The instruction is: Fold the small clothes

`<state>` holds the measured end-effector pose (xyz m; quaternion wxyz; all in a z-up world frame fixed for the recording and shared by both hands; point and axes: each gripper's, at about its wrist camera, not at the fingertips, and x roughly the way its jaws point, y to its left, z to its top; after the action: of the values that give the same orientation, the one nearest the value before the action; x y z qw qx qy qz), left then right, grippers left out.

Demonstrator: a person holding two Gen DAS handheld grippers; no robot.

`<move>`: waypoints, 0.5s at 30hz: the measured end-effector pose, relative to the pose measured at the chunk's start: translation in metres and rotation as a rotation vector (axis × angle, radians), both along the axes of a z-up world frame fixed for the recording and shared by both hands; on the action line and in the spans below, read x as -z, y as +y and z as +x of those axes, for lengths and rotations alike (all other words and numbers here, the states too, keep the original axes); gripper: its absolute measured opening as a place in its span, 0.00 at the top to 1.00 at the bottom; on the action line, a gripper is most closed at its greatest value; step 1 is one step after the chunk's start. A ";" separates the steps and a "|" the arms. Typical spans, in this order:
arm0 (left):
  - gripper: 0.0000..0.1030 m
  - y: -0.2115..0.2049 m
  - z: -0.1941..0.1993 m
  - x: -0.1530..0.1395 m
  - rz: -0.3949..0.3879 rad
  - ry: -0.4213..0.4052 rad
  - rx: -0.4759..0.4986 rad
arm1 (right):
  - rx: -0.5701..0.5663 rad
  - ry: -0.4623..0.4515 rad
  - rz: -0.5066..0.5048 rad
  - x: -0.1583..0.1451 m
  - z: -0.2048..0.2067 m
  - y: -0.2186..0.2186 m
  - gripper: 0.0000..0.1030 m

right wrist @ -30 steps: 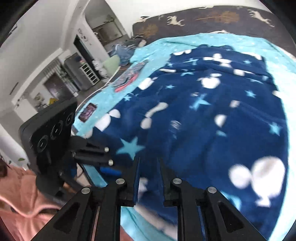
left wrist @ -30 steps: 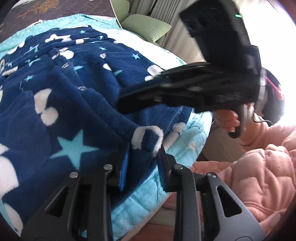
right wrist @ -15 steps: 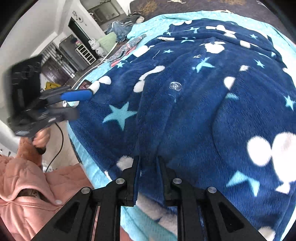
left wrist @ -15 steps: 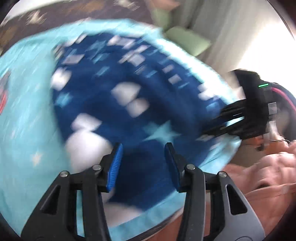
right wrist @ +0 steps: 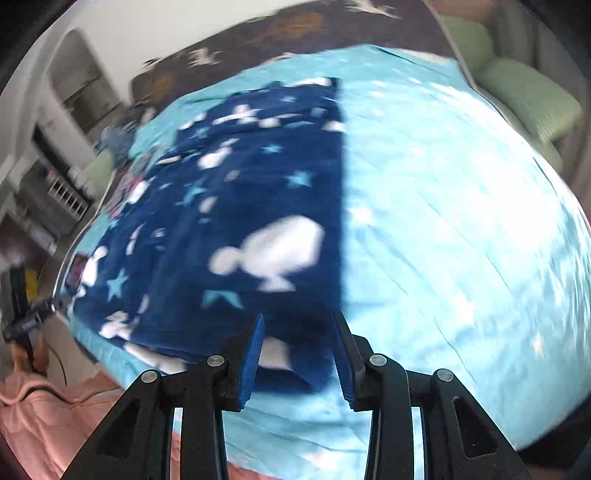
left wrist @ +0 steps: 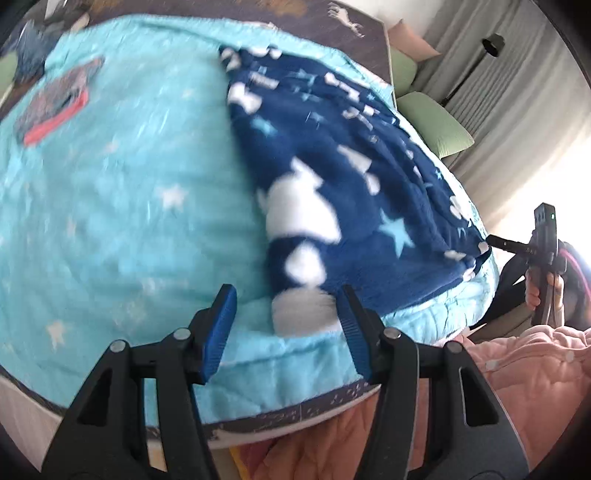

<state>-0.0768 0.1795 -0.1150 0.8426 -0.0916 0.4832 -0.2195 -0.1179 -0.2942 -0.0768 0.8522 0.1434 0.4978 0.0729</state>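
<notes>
A navy fleece garment [left wrist: 343, 192] with white shapes and light-blue stars lies spread flat on a light-blue quilt [left wrist: 122, 206]. It also shows in the right wrist view [right wrist: 236, 229]. My left gripper [left wrist: 284, 325] is open and empty at the garment's near left corner, over the quilt's front edge. My right gripper [right wrist: 299, 350] is open and empty, its jaws either side of the garment's near right corner. The right gripper also appears far right in the left wrist view [left wrist: 532, 251]. Both views are blurred.
The quilt [right wrist: 461, 229] covers a bed with a dark patterned headboard [left wrist: 351, 26]. A red-edged item [left wrist: 55, 107] lies at the quilt's far left. Green cushions [left wrist: 439, 125] sit beside the bed. A pink quilted jacket [left wrist: 535, 369] is near the front edge.
Both grippers have let go of the garment's front hem and opened. They have moved apart, the left to the garment's left corner, the right to its right corner.
</notes>
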 end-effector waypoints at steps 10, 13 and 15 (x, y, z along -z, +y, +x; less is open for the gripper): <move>0.44 0.005 0.014 0.015 -0.203 0.078 0.015 | 0.058 0.029 0.196 0.025 -0.020 -0.021 0.51; 0.44 0.002 0.013 0.014 -0.189 0.084 0.029 | 0.058 0.038 0.241 0.031 -0.019 -0.019 0.43; 0.44 0.002 0.012 0.014 -0.182 0.089 0.033 | 0.061 0.047 0.278 0.036 -0.017 -0.019 0.42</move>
<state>-0.0646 0.1812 -0.1292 0.8048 -0.1693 0.4997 -0.2720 -0.1352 -0.3130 -0.1130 0.8141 0.2769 0.4981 0.1119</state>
